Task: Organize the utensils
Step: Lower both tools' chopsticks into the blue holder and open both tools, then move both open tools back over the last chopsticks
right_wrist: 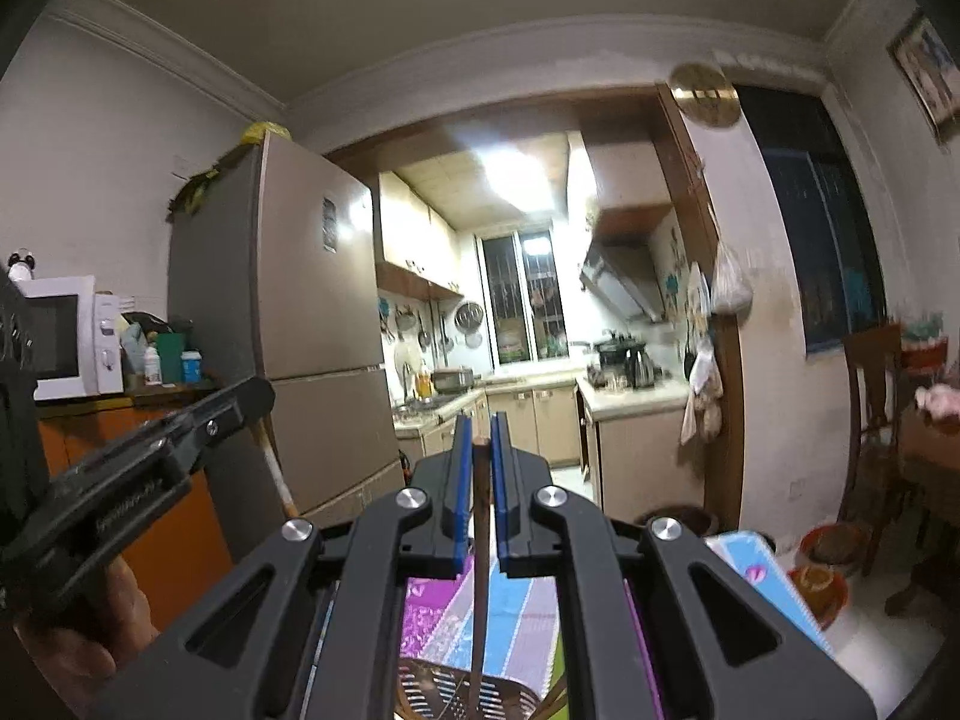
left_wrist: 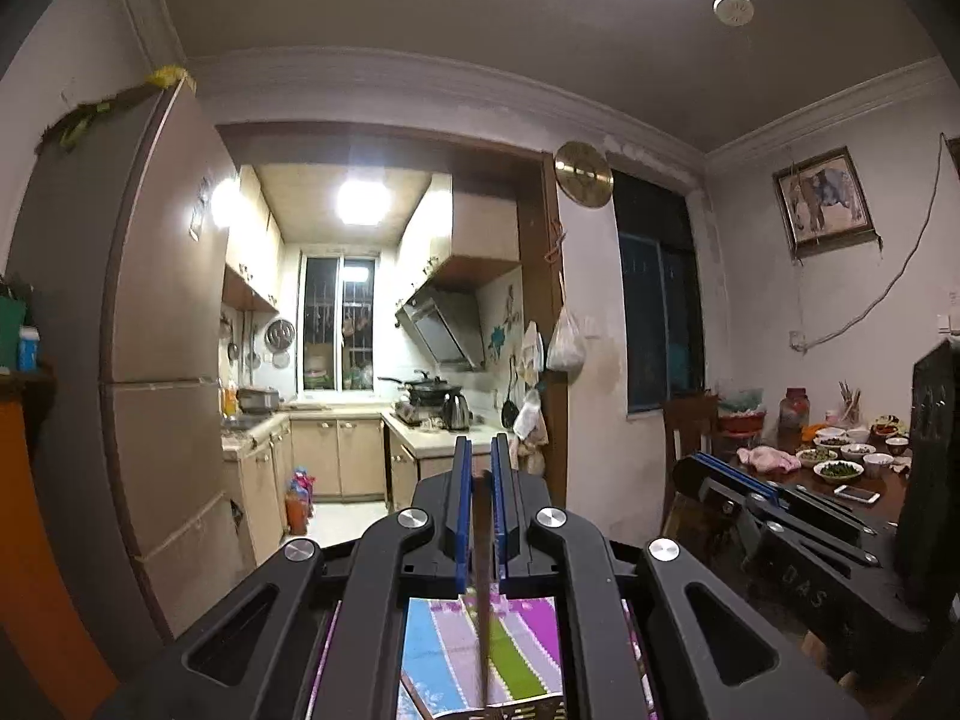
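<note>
Both grippers held chopsticks level.
Left gripper [left_wrist: 478, 456] fingers clamped one chopstick [left_wrist: 482, 588]; right gripper [right_wrist: 480, 435] fingers clamped another chopstick [right_wrist: 480, 570], trailing toward 6 o'clock.

2 grippers: left gripper [left_wrist: 478, 468], right gripper [right_wrist: 480, 444], 1 chopstick [left_wrist: 482, 588] in the left, 1 in the right [right_wrist: 480, 540]. 1 slotted basket [right_wrist: 444, 696], 1 striped mat [left_wrist: 516, 660], 1 fridge [right_wrist: 300, 324], 1 microwave [right_wrist: 60, 336], approx. 6 food bowls [left_wrist: 840, 468].

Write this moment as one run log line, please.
left gripper: shut on chopstick | right gripper: shut on brown chopstick | both point level toward kitchen
</note>
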`<act>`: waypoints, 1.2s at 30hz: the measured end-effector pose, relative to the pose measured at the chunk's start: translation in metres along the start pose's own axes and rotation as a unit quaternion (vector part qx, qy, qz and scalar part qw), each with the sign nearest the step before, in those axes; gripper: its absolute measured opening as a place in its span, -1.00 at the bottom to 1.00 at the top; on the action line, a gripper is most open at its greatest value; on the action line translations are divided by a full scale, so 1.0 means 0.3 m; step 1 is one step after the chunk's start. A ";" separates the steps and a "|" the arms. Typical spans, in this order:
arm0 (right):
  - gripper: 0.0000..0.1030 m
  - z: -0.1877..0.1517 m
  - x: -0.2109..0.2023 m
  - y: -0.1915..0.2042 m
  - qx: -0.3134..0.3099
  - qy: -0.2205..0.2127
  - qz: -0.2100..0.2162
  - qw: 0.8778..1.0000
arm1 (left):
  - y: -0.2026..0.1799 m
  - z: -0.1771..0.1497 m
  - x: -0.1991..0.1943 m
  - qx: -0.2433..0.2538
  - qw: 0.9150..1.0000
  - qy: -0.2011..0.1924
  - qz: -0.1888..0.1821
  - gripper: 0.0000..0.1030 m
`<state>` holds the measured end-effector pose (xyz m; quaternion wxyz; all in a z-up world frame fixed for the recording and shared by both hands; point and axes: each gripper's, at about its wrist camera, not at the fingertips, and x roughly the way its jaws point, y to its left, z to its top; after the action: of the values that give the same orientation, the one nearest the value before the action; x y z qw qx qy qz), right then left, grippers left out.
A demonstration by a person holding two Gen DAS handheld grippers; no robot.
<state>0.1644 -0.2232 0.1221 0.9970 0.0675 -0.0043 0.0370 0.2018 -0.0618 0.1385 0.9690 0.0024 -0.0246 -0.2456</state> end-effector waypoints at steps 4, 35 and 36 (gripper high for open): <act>-0.90 -0.105 0.066 0.004 0.002 0.027 -0.008 1.000 | 0.032 -0.123 0.066 -0.003 1.000 0.026 0.003 -0.85; -0.03 0.044 -0.632 -0.233 -0.059 0.000 -0.090 0.994 | -0.003 -0.094 -0.562 0.093 0.993 0.015 0.072 -0.20; 0.00 0.026 -0.691 -0.245 -0.070 0.006 -0.100 0.993 | -0.027 -0.128 -0.611 0.105 0.992 0.034 0.069 -0.16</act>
<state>-0.0368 -0.3120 0.1171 0.9980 -0.0022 0.0064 -0.0627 0.0390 0.0181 0.0913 0.9783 0.1106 -0.0176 -0.1742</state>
